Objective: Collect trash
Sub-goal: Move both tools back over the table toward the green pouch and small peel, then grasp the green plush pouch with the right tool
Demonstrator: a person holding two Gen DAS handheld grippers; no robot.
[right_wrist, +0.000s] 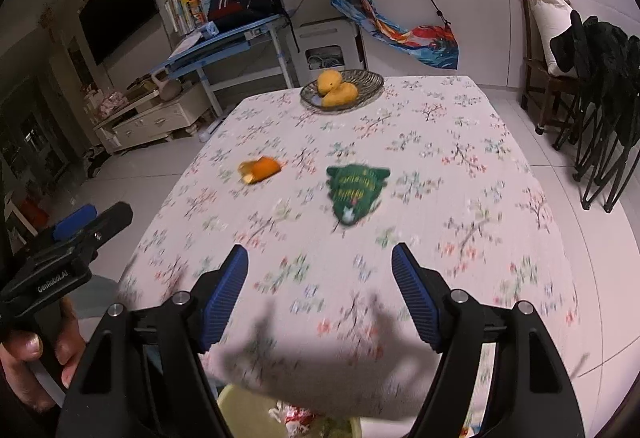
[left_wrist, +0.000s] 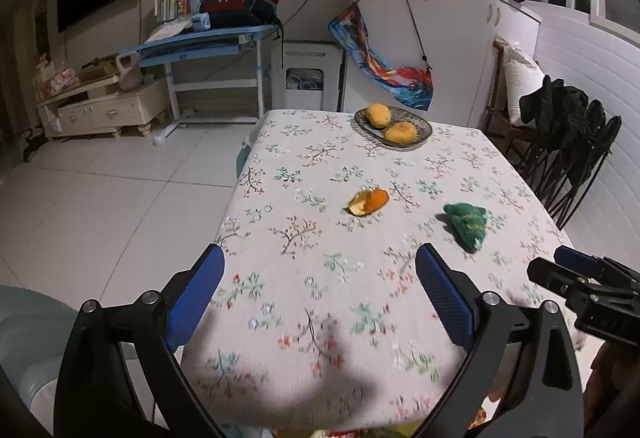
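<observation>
An orange peel point(left_wrist: 368, 202) point(right_wrist: 260, 168) lies in the middle of the floral tablecloth point(left_wrist: 320, 158) point(right_wrist: 440, 142). To its right lies a crumpled green wrapper point(left_wrist: 468, 224) point(right_wrist: 356, 192). My left gripper point(left_wrist: 320, 252) hovers open over the table's near edge, short of the peel, with nothing between its blue pads. My right gripper point(right_wrist: 320, 249) is open too, empty, pointing at the green wrapper from the near side. Each gripper shows at the side of the other's view, the right gripper point(left_wrist: 560, 264) and the left gripper point(right_wrist: 100, 218).
A woven plate point(left_wrist: 424, 124) point(right_wrist: 372, 80) with two mangoes stands at the table's far end. A pale bin point(right_wrist: 232, 394) holding wrappers sits below the near edge. Folding chairs with dark clothes point(left_wrist: 568, 126) stand on the right. Beyond the table stands a blue desk point(left_wrist: 200, 46).
</observation>
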